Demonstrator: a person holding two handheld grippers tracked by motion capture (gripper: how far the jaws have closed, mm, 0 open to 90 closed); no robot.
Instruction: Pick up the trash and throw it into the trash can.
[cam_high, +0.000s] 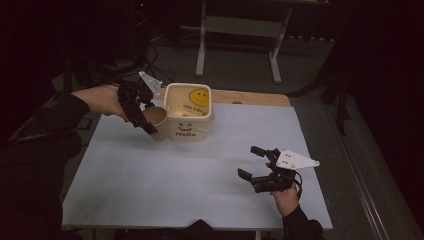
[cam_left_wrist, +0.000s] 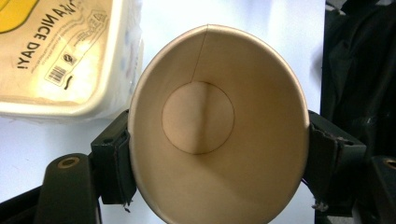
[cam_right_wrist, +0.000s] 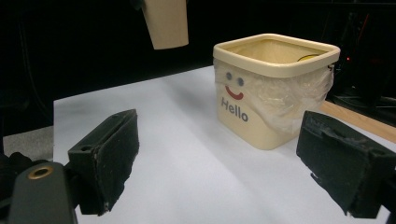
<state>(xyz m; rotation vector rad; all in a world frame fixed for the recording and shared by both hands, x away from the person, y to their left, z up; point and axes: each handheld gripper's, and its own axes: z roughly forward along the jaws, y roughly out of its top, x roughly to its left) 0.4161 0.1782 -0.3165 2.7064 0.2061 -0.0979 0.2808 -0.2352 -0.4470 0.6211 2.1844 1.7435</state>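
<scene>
Now: L gripper clamps paper cup; bin just beside—lift over rim, then release. R gripper agape, idle.

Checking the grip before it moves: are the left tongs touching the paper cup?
Touching. In the left gripper view, both jaws of the left tongs press against opposite sides of the paper cup, squeezing its rim oval.

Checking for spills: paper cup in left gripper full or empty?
Empty. Left gripper view looks straight into the paper cup: bare seam and bottom disc, nothing inside.
</scene>
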